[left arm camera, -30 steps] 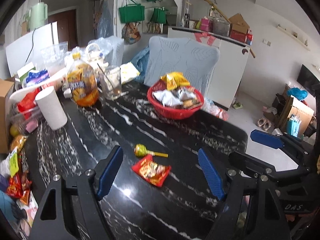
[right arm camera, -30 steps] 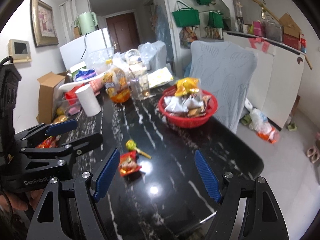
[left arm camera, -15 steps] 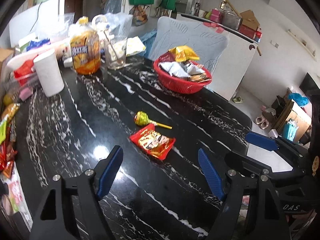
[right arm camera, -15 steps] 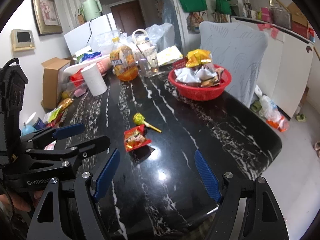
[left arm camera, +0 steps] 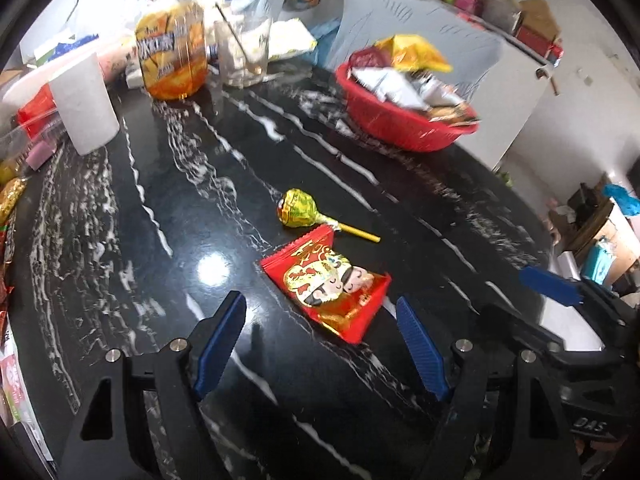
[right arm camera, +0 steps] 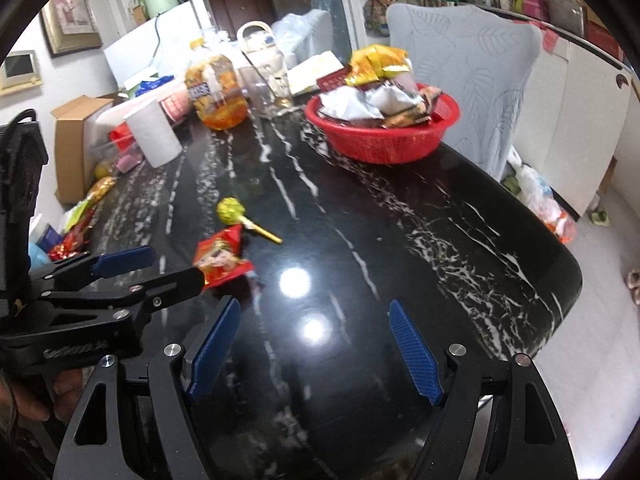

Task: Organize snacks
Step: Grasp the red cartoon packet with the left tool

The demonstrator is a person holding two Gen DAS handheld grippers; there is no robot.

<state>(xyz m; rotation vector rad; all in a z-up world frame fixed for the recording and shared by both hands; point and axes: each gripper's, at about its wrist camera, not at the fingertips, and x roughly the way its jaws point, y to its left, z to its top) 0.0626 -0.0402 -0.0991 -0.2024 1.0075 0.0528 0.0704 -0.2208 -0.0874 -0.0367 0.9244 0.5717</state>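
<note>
A red snack packet (left arm camera: 328,292) (right arm camera: 222,260) lies flat on the black marble table (left arm camera: 120,240). Just beyond it lies a lollipop (left arm camera: 300,210) (right arm camera: 232,212) in a yellow-green wrapper. My left gripper (left arm camera: 320,304) (right arm camera: 160,268) is open and tilted down, with the packet's near corner between its blue fingertips and not touched. My right gripper (right arm camera: 314,308) (left arm camera: 532,304) is open over bare table to the right of the packet, holding nothing. A red basket (left arm camera: 400,124) (right arm camera: 380,136) heaped with snack packs stands at the far right of the table.
A juice bottle (left arm camera: 172,52), a glass (left arm camera: 242,56) and a white paper roll (left arm camera: 84,108) stand at the far left. Loose snack wrappers (left arm camera: 12,200) line the left edge. A grey chair (right arm camera: 472,72) stands behind the basket. The table's rounded edge (right arm camera: 560,288) is at right.
Both grippers have sunk toward the table and tilted further down. The packet and lollipop now sit much nearer the left gripper's fingers. Neither gripper's jaws have changed.
</note>
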